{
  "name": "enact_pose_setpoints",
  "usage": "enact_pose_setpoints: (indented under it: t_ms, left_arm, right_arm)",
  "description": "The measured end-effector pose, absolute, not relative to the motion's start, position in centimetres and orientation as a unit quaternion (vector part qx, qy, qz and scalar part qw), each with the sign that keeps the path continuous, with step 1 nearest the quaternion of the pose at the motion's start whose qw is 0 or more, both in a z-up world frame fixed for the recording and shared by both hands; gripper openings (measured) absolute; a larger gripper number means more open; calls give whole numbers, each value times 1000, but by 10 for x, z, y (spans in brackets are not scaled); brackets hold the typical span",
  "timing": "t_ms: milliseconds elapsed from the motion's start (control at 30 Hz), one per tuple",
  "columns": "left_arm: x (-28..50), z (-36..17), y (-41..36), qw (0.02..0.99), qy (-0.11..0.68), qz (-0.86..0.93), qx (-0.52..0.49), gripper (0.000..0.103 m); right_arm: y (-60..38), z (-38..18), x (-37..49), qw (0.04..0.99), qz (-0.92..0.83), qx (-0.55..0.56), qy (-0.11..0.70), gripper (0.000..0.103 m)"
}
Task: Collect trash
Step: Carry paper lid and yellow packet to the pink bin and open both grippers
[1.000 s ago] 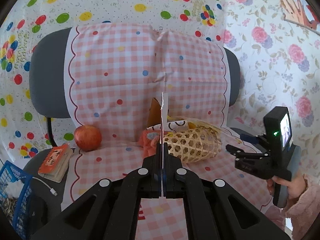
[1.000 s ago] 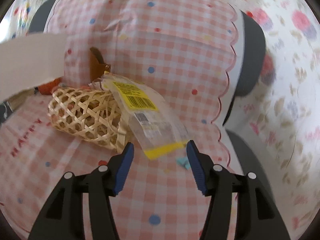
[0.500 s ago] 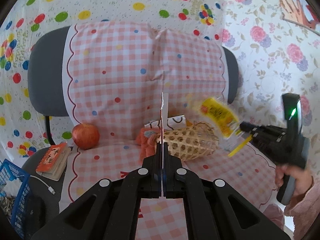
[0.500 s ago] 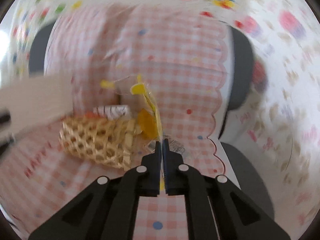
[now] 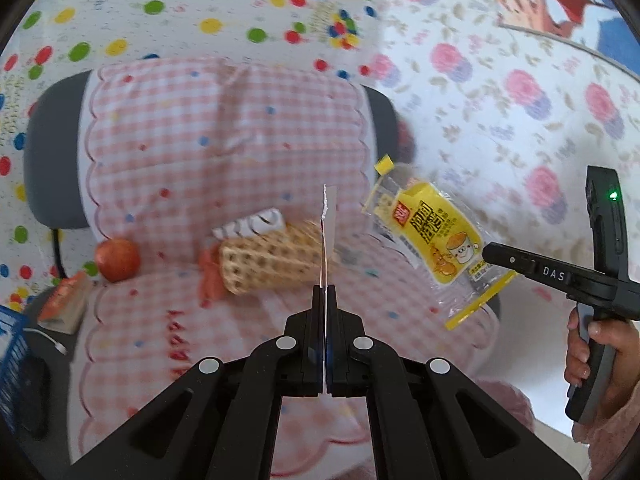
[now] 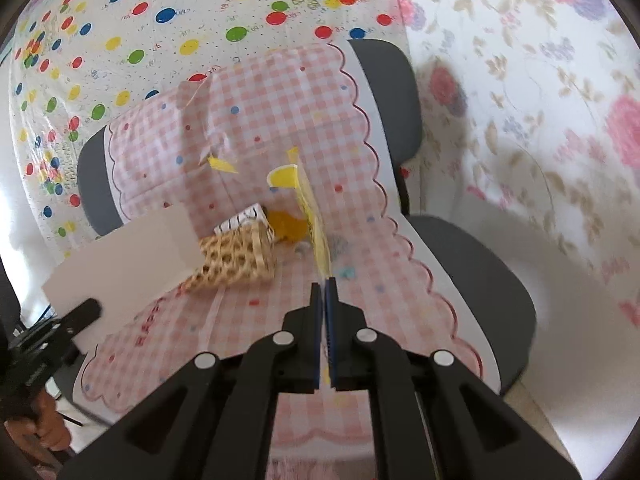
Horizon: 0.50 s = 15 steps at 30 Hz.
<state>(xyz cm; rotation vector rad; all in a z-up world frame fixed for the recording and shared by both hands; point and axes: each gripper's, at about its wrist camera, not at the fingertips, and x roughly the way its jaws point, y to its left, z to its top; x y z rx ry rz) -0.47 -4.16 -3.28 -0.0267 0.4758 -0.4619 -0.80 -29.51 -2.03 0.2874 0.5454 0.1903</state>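
A grey office chair draped in pink gingham cloth carries a woven bamboo basket on its side, a red apple well to its left and a small book at the seat's edge; the left gripper has its fingers pressed together on a thin white paper sheet, stiff and edge-on; the right gripper, fingers likewise closed, pinches a crinkly yellow-and-clear snack wrapper, lifted clear of the seat beside the basket.
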Motion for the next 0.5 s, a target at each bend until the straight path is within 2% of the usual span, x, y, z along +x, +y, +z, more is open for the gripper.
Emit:
enact_pose_setpoints:
  t_ms: [500]
  left_arm:
    - [-70, -66, -135, 895, 253, -364, 35, 0]
  right_arm:
    - [-343, -45, -141, 947, -20, 144, 285, 3]
